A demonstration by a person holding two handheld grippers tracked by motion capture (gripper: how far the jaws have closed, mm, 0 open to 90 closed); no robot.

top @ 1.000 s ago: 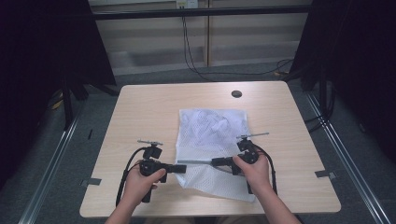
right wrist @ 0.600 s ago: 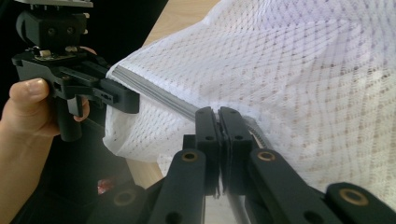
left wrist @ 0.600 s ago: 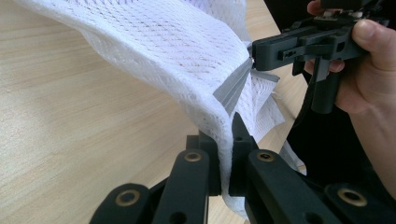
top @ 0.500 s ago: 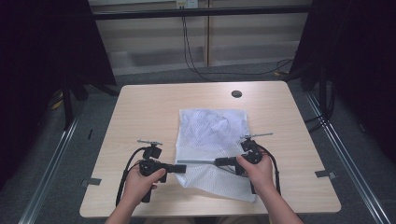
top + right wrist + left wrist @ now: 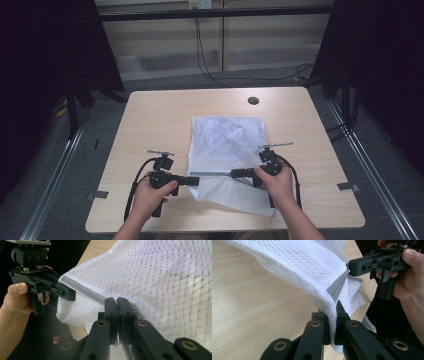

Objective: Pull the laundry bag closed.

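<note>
- Nearest us, the left claw (image 5: 194, 180) is clamped tight on the near-left edge of the white mesh bag (image 5: 227, 150).
- The right claw (image 5: 235, 174) is pinched on the bag's grey zipper strip (image 5: 212, 174), pulled taut between them.
- Farther back, the rest of the bag lies crumpled mid-table (image 5: 160, 120).

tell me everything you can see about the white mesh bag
The white mesh bag is soft, see-through netting with a grey zipper strip along its near part. It lies crumpled on the wooden table, its near edge lifted. The left hand-held gripper and right hand-held gripper both pinch it along the zipper.
</note>
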